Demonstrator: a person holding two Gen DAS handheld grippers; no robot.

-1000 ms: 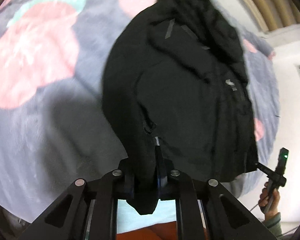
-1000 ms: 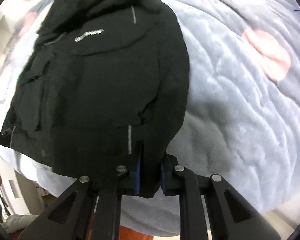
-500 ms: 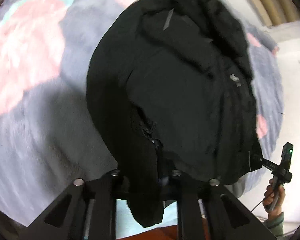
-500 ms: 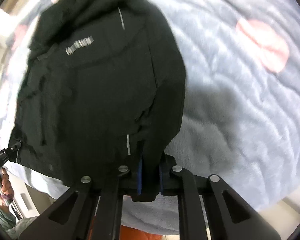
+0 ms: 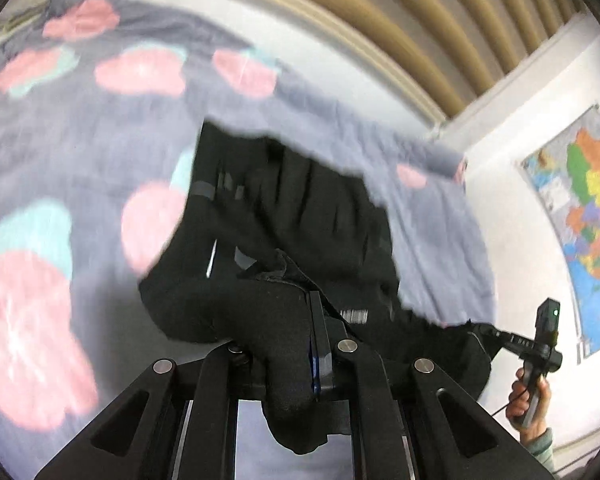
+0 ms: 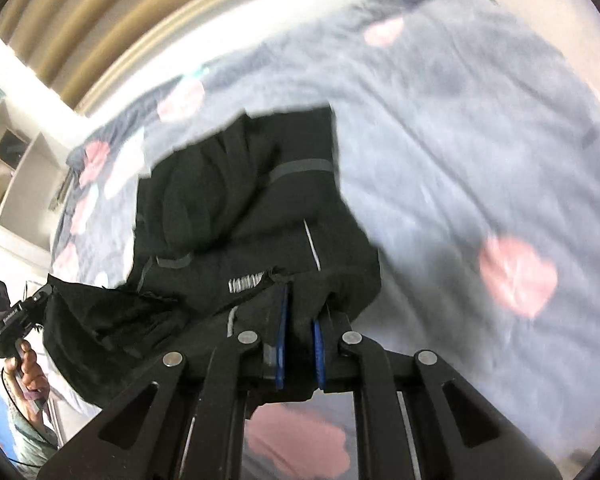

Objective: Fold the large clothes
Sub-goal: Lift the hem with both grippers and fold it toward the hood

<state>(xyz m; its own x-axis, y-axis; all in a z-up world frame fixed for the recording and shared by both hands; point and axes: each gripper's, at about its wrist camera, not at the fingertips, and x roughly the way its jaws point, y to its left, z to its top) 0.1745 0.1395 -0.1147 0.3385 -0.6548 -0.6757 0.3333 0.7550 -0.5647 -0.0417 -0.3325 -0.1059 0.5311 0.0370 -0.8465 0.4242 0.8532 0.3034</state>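
A black jacket (image 5: 300, 216) with grey reflective strips hangs in the air above the bed, stretched between both grippers. My left gripper (image 5: 300, 320) is shut on one corner of its hem, and cloth drapes over and hides the left finger. In the right wrist view the same black jacket (image 6: 240, 208) droops away from my right gripper (image 6: 298, 312), whose blue pads pinch a fold of the hem. Each view shows the other gripper at its edge: the right gripper (image 5: 500, 336) and the left gripper (image 6: 46, 294), both clamped on the cloth.
A grey bedspread (image 5: 100, 140) with pink and teal blotches covers the bed under the jacket, seen too as the grey bedspread (image 6: 480, 140). Beige curtains (image 5: 380, 8) hang behind. A map (image 5: 584, 216) is on the white wall, and white shelves (image 6: 16, 152) stand at the left.
Both grippers have risen and tilted up, lifting the jacket's hem off the bed. The jacket, earlier spread flat, now hangs bunched between them, and wall and curtains have come into view.
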